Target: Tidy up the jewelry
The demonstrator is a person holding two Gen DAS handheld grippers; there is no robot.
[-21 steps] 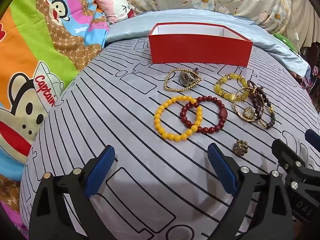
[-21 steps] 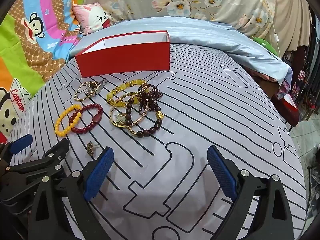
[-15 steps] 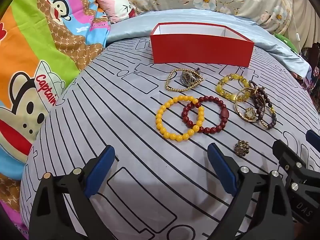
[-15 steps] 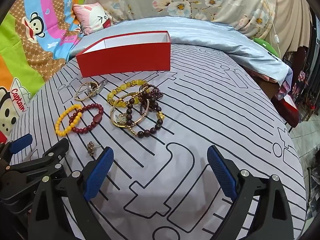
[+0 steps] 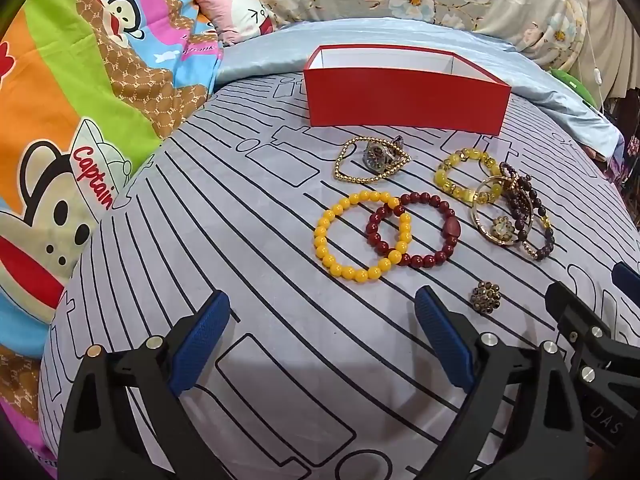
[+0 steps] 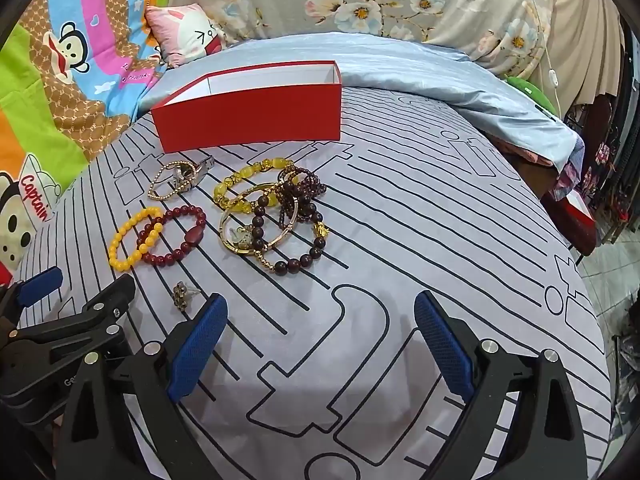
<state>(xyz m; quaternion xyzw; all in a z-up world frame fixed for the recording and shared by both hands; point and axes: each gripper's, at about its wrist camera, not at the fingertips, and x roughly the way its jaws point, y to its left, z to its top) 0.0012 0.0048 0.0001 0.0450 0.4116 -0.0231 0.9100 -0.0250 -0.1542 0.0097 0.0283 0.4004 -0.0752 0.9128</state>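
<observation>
An open red box (image 5: 404, 96) (image 6: 252, 114) with a white inside stands at the far side of the grey striped bed cover. In front of it lie a gold chain with a watch (image 5: 372, 158), a yellow bead bracelet (image 5: 362, 236) overlapping a dark red one (image 5: 416, 232), a tangle of amber, gold and dark bead bracelets (image 5: 504, 204) (image 6: 272, 216), and a small brown brooch (image 5: 485, 298) (image 6: 182, 295). My left gripper (image 5: 322, 340) is open and empty, short of the yellow bracelet. My right gripper (image 6: 320, 340) is open and empty, short of the tangle.
A cartoon monkey blanket (image 5: 60, 128) and a pink pillow (image 5: 240, 12) lie at the left. A light blue quilt (image 6: 420, 64) lies behind the box. The bed edge drops off at the right (image 6: 580, 240).
Both grippers have edged slightly forward towards the jewelry. Nothing on the bed has moved.
</observation>
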